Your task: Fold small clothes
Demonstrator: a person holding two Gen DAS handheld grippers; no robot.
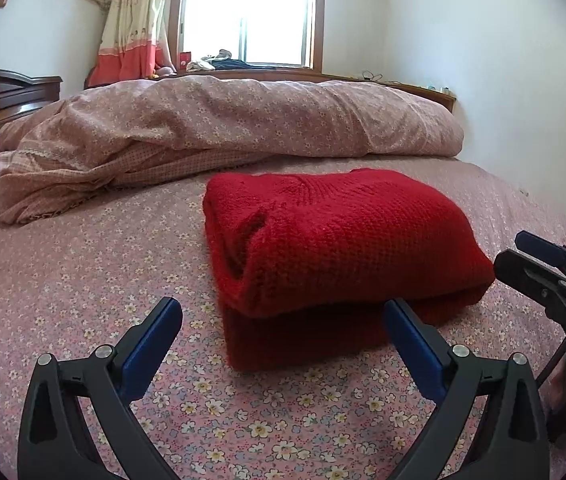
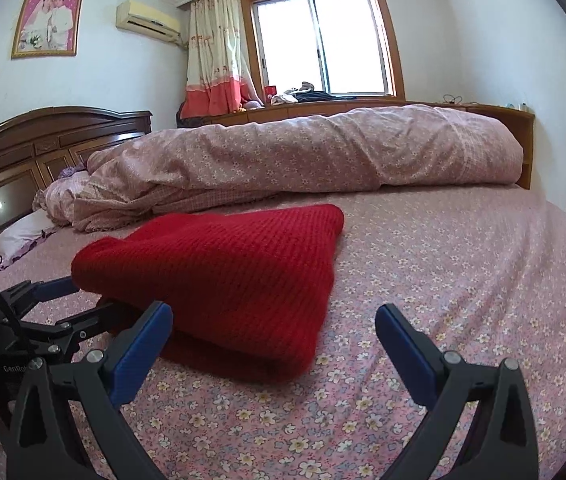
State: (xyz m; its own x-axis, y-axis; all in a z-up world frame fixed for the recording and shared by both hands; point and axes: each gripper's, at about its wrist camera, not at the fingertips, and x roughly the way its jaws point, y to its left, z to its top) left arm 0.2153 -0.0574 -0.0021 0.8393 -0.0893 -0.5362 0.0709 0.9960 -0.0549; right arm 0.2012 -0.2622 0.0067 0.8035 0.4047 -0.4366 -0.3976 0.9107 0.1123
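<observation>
Red knitted sweater (image 1: 335, 240) folded on a floral bedsheet (image 1: 83, 288)
Left gripper (image 1: 283, 324) and right gripper (image 2: 274, 328) gape wide, empty (rolled quilt (image 2: 303, 152) lies below the window (image 2: 323, 40)).

Both wrist views sit low over the bed (image 1: 83, 280), facing the window (image 1: 249, 12). The left looks from close, perhaps nearer; both share the red sweater (image 1: 335, 236), seen from opposite sides.

It was a home bedroom: a bed (image 2: 463, 248) with wooden headboard (image 2: 43, 140), rolled quilt (image 2: 303, 152), curtained window (image 2: 323, 44) and wedding portrait (image 2: 47, 22).
</observation>
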